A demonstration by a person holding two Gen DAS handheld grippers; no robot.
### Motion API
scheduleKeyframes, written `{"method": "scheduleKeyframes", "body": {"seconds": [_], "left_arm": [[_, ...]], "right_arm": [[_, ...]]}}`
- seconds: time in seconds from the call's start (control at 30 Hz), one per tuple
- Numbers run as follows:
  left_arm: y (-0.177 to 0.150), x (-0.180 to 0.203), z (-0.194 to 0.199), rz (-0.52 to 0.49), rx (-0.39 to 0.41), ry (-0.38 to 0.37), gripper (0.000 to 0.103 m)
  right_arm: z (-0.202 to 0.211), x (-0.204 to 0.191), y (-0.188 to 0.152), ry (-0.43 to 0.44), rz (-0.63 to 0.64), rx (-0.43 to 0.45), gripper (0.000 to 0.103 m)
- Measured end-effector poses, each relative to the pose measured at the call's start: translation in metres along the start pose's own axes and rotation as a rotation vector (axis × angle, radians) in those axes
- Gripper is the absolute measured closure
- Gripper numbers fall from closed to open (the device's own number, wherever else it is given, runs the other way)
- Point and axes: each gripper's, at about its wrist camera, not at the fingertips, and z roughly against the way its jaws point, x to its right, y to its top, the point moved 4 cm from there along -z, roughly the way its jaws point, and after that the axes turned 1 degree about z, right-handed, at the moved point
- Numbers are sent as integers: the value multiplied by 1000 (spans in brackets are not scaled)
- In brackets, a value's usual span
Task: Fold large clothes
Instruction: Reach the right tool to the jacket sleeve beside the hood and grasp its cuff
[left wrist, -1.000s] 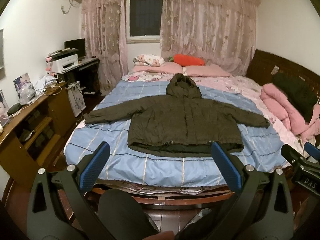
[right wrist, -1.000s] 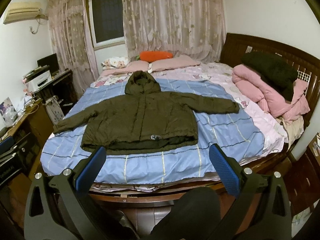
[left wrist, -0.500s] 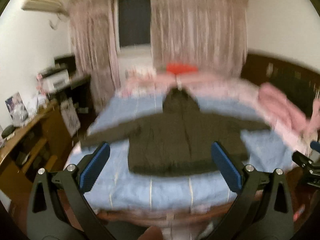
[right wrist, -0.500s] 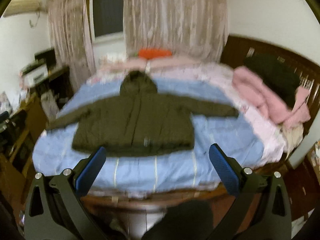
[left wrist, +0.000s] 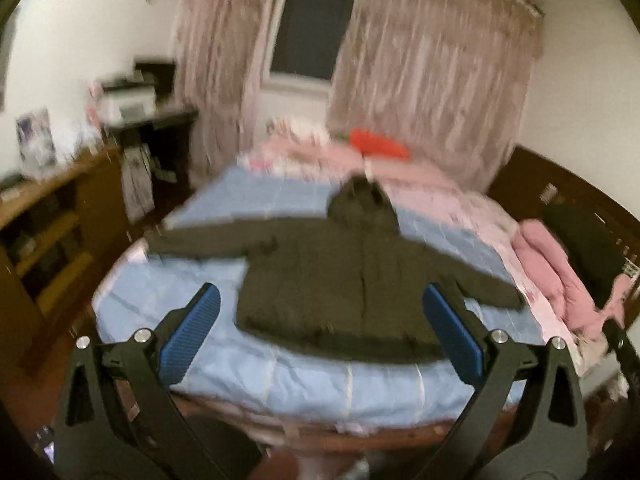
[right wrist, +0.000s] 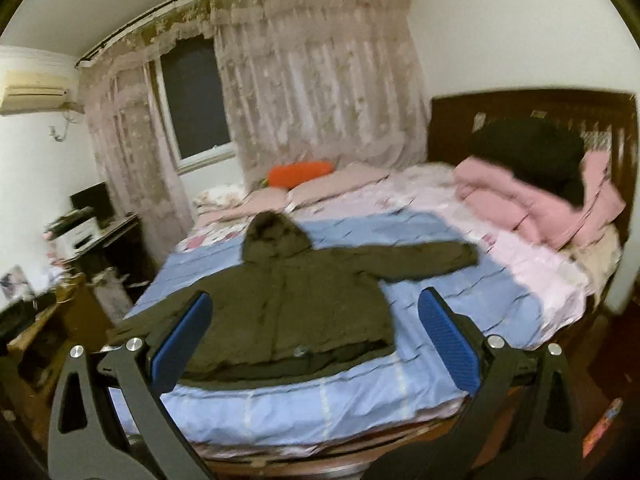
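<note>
A dark olive hooded jacket (left wrist: 340,272) lies flat on the blue sheet of the bed (left wrist: 304,384), sleeves spread out to both sides, hood pointing to the pillows. The right wrist view shows the same jacket (right wrist: 292,312) with its hem toward me. My left gripper (left wrist: 320,320) is open, held in the air short of the bed's near edge, with nothing between its blue pads (left wrist: 190,338). My right gripper (right wrist: 316,320) is also open and empty, hovering before the hem. Both views are blurred by motion.
A wooden desk with shelves (left wrist: 48,240) and a printer (left wrist: 126,100) stand to the left of the bed. Pink folded bedding (right wrist: 532,204) with a dark garment (right wrist: 532,152) on top lies at the right by the headboard. Pillows and an orange cushion (right wrist: 300,172) sit at the far end.
Both grippers have risen and moved closer to the bed, tilting slightly; the jacket looks larger in view. The jacket itself has not moved, and both grippers stay open.
</note>
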Motion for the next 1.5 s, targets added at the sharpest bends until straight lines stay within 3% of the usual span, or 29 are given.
{"method": "scheduleKeyframes", "body": {"seconds": [0.17, 0.23, 0.37, 0.4, 0.5, 0.57, 0.67, 0.73, 1.03, 1.27, 1.5], "left_arm": [[-20, -12, -17, -24, 45, 25, 2], [-31, -3, -27, -71, 40, 84, 2], [-44, 32, -51, -281, 67, 260, 2], [-47, 34, -62, -279, 51, 236, 2], [-52, 31, -95, -140, -34, 139, 2], [-54, 32, -113, -103, -48, 163, 2], [-52, 43, -141, -131, -38, 223, 2], [-48, 51, -159, -144, -37, 222, 2], [-21, 76, -244, -99, -22, 186, 2], [11, 81, -312, -65, 23, 198, 2], [34, 88, -366, -65, 43, 201, 2]], "right_arm": [[-16, 4, 6, -50, 39, 21, 1], [-28, 10, 5, -59, 28, 9, 1], [-49, 23, -5, -80, 51, -9, 1], [-56, 28, -8, -87, 61, -14, 1], [-78, 47, -17, -108, 57, -49, 1], [-99, 64, -21, -131, 31, -81, 1], [-129, 87, -23, -162, -7, -123, 1], [-148, 103, -26, -180, -48, -161, 1], [-248, 189, -22, -94, -509, -252, 1], [-332, 250, -35, -19, -839, -220, 1], [-399, 308, -62, -9, -1026, -173, 1]]}}
